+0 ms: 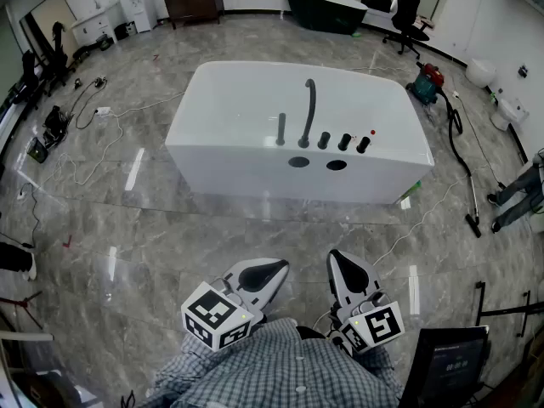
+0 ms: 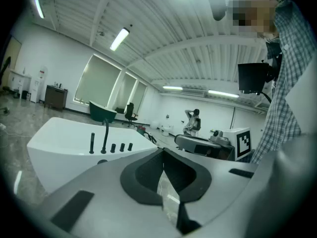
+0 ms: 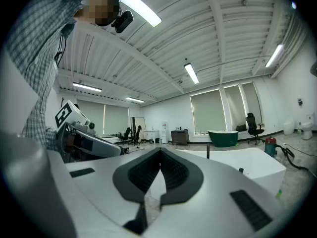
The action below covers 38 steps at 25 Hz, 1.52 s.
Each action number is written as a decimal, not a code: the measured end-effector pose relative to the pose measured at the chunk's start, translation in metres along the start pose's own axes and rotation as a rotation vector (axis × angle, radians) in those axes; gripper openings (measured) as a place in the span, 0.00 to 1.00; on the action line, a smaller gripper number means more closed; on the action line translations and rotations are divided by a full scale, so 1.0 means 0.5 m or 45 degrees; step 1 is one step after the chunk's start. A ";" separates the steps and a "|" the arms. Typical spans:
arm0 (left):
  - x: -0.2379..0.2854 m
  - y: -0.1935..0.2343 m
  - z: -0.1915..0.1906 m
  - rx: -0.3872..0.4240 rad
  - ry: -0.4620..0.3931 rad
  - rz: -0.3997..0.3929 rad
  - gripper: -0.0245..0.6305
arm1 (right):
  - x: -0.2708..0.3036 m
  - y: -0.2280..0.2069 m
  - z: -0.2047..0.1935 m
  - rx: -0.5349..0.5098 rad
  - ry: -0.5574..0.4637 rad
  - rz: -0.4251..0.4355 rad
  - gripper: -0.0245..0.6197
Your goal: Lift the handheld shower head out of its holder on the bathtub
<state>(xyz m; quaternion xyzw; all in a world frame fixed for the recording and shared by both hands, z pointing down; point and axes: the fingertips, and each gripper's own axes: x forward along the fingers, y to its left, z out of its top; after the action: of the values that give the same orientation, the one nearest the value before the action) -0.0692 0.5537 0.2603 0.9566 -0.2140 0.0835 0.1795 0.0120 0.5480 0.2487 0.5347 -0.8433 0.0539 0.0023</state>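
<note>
Close against my chest, my left gripper [image 1: 259,277] and right gripper [image 1: 350,274] both have their jaws pressed together, empty. Well ahead, the shower head [image 1: 280,129] stands in its holder on the bathtub [image 1: 246,172]. Approach, grasp and lift all remain.

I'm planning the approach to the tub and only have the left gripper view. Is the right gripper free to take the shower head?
Observer: Yes. Its own view shows the right gripper with jaws together and nothing between them.
Operator: What lies between us and the bathtub?
Observer: In the head view a white cable trails over the floor from the tub's right corner toward the right gripper's side.
Operator: I see something red past the tub's right end. What is it?
Observer: A vacuum cleaner. Its hose runs along the floor toward our side.
</note>
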 end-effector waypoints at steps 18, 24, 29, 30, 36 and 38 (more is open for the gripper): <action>0.007 -0.013 -0.014 -0.008 0.005 -0.004 0.05 | -0.006 -0.007 0.005 0.023 -0.024 -0.014 0.06; -0.001 -0.036 -0.017 -0.016 0.012 0.020 0.05 | -0.029 -0.013 0.007 0.037 -0.013 -0.003 0.06; -0.006 -0.066 -0.021 -0.032 0.003 0.073 0.05 | -0.047 -0.020 0.013 0.039 -0.012 0.033 0.06; -0.008 -0.073 -0.024 -0.030 0.003 0.080 0.05 | -0.051 -0.020 0.013 0.039 -0.013 0.042 0.06; -0.028 -0.089 -0.042 -0.058 -0.008 0.134 0.05 | -0.082 -0.003 0.004 0.059 -0.014 0.070 0.06; -0.021 -0.106 -0.045 -0.069 -0.025 0.145 0.05 | -0.107 -0.012 -0.001 0.059 -0.011 0.069 0.06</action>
<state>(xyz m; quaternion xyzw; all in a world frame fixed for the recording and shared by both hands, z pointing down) -0.0571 0.6108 0.2625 0.9385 -0.2719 0.0784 0.1980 0.0403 0.5937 0.2463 0.5118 -0.8561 0.0710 -0.0153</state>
